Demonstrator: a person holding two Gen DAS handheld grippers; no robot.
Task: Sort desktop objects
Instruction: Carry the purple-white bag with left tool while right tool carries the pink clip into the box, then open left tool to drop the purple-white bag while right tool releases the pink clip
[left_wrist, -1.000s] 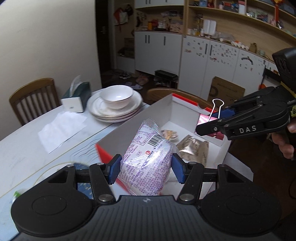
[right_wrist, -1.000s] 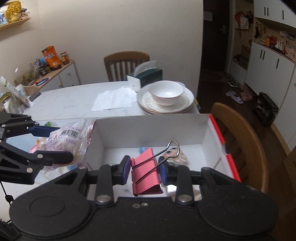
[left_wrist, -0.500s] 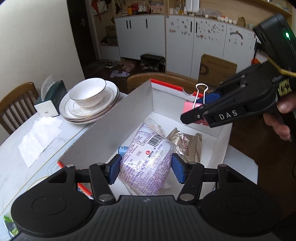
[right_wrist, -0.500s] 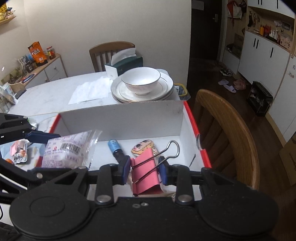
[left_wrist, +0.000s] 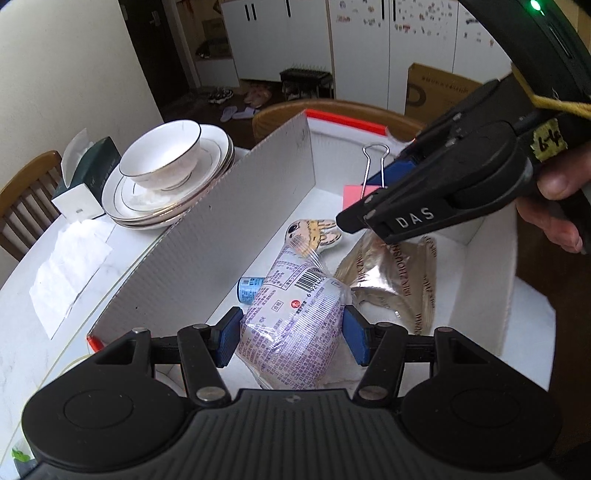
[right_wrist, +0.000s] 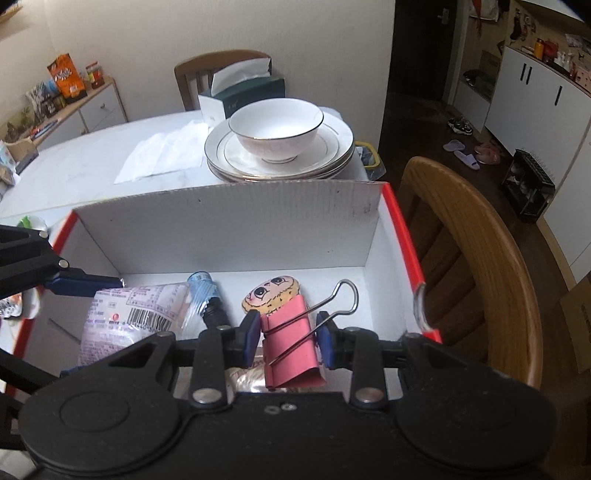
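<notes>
My left gripper (left_wrist: 291, 338) is shut on a purple snack packet (left_wrist: 295, 325) and holds it low inside the white box with red rim (left_wrist: 258, 206). My right gripper (right_wrist: 286, 338) is shut on a pink binder clip (right_wrist: 291, 339) and holds it over the same box (right_wrist: 229, 229). In the box lie a gold foil packet (left_wrist: 399, 280), a cartoon-face item (right_wrist: 271, 293) and a small blue tube (right_wrist: 201, 284). The right gripper also shows in the left wrist view (left_wrist: 369, 192), above the foil packet.
A white bowl on stacked plates (right_wrist: 277, 144) stands just behind the box, with a tissue box (right_wrist: 240, 96) and a paper napkin (right_wrist: 162, 155) beyond. A wooden chair (right_wrist: 465, 236) stands right of the box. Small packets (right_wrist: 11, 306) lie left of it.
Both grippers have moved forward and down into the box with their loads. The snack packet has gone from the box's near wall to low inside it.
</notes>
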